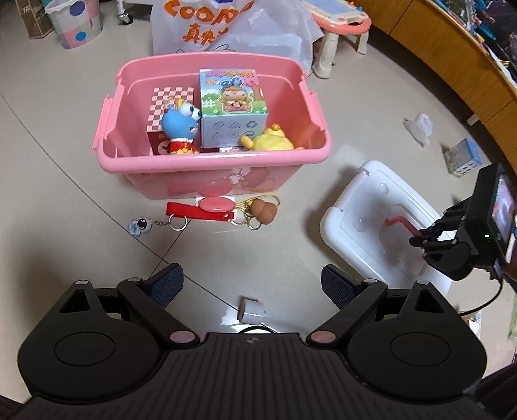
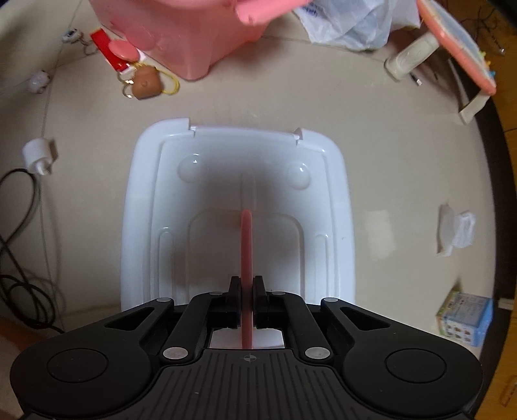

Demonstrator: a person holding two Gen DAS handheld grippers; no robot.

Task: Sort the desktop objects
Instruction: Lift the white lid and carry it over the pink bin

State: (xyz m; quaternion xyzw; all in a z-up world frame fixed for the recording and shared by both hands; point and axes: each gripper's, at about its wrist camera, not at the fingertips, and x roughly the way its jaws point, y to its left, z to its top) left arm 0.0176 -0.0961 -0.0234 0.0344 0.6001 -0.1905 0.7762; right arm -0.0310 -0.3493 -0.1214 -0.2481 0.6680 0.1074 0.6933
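A pink bin (image 1: 213, 161) on the floor holds two toy boxes, a blue figure (image 1: 181, 124) and a yellow plush (image 1: 271, 140). Keychains lie in front of it: a red strap (image 1: 197, 211), a brown charm (image 1: 263, 211) and a small white-blue charm (image 1: 140, 226). My left gripper (image 1: 252, 284) is open and empty above a small white object (image 1: 252, 311). My right gripper (image 2: 247, 292) is shut on the pink handle (image 2: 246, 245) of the white lid (image 2: 236, 181). The same gripper (image 1: 416, 240) and lid (image 1: 371, 213) show at the right of the left wrist view.
A white shopping bag (image 1: 232, 26) and a pink play table (image 1: 339, 22) stand behind the bin. A small blue box (image 2: 465, 315) and crumpled plastic (image 2: 457, 231) lie right of the lid. Black cables (image 2: 19, 258) run at the left. A wooden cabinet (image 1: 452, 55) curves along the right.
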